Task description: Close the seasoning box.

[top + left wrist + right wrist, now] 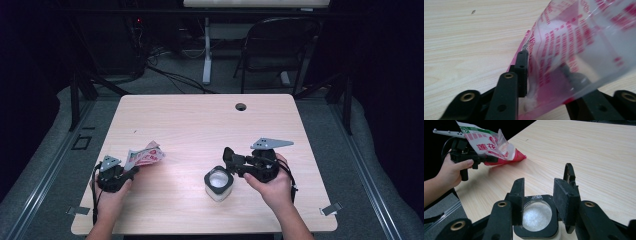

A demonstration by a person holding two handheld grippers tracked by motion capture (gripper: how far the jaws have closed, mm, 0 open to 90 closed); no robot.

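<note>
A pink-and-clear plastic bag (147,156) with red print lies on the wooden table (200,120) at the left. My left gripper (134,172) sits at its near end. In the left gripper view the bag (579,42) bulges between the jaws of that gripper (547,70), which stand apart without squeezing it. A white cup with a black square rim (218,184), holding white powder, stands at centre right. My right gripper (229,162) hovers just over it. In the right gripper view the gripper (537,195) is open, its jaws flanking the cup (536,216). The bag (499,147) and left gripper (486,160) show farther off.
A round cable hole (241,106) sits near the table's far edge. Metal clips (80,210) (331,208) stick out at the front corners. A folding chair (280,45) and a desk leg (207,50) stand behind the table on the dark floor.
</note>
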